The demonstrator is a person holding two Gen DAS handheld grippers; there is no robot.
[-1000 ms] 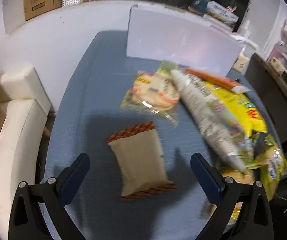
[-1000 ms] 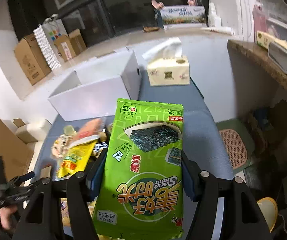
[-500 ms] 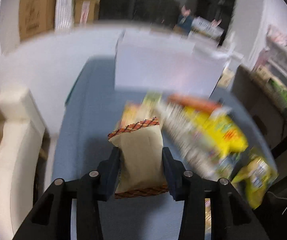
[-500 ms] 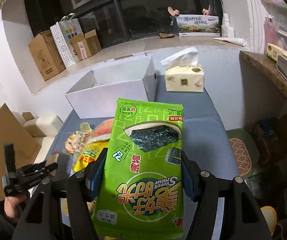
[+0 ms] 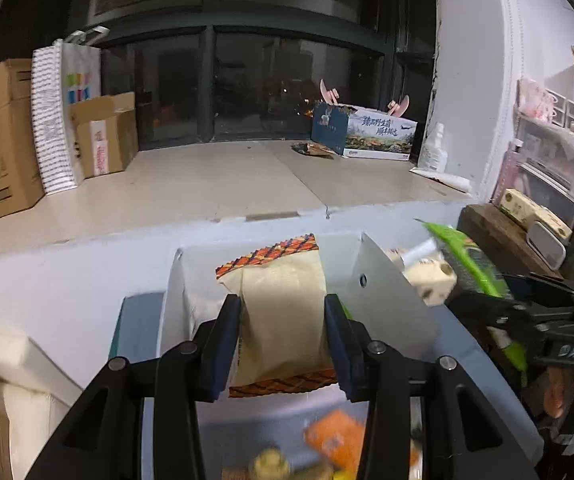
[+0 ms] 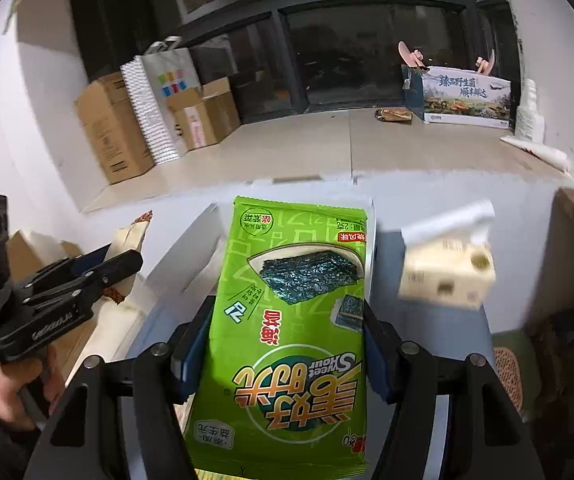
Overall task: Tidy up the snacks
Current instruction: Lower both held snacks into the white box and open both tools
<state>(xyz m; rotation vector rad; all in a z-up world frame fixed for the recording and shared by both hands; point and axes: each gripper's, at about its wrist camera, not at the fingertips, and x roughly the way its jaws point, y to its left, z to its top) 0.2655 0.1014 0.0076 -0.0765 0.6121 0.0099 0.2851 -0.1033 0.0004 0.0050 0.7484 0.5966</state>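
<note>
Snacks held above the table (image 5: 467,344), beige packet (image 5: 283,316) clamped in left gripper (image 5: 283,344), green seaweed bag (image 6: 291,332) clamped in right gripper (image 6: 287,348), white box (image 5: 387,292) just ahead.

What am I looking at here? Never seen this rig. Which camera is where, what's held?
No robot: a person holds a two-finger gripper in each hand, each with a fisheye camera looking along its fingers. In the left wrist view, the left gripper clamps a beige snack packet in front of a white box on a blue table. In the right wrist view, the right gripper clamps a green seaweed bag. A tissue box stands beside the white box. Each view catches the other gripper.
</note>
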